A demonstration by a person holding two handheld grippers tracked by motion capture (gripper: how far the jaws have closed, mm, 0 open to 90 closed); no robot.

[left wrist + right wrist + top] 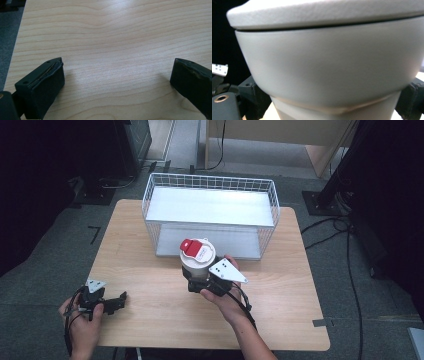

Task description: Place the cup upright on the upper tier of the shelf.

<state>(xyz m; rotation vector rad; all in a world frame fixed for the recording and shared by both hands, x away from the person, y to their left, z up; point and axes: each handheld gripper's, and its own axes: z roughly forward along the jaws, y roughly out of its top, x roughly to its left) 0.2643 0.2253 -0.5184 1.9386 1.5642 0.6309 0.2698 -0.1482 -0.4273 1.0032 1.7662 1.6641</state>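
Right claw (196, 281) grips the white cup (197, 261) low on its body at frame centre, keeping it upright before the wire basket (210, 215), likely its destination. Left claw (111, 303) rests wide open and empty at lower left on the pale wooden table (280, 285); grey carpet surrounds.

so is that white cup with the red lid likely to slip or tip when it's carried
The cup looks smooth and tapered, so it may slide down in the right gripper. It's clamped low, near its base, so it could tip. The walls look stiff.
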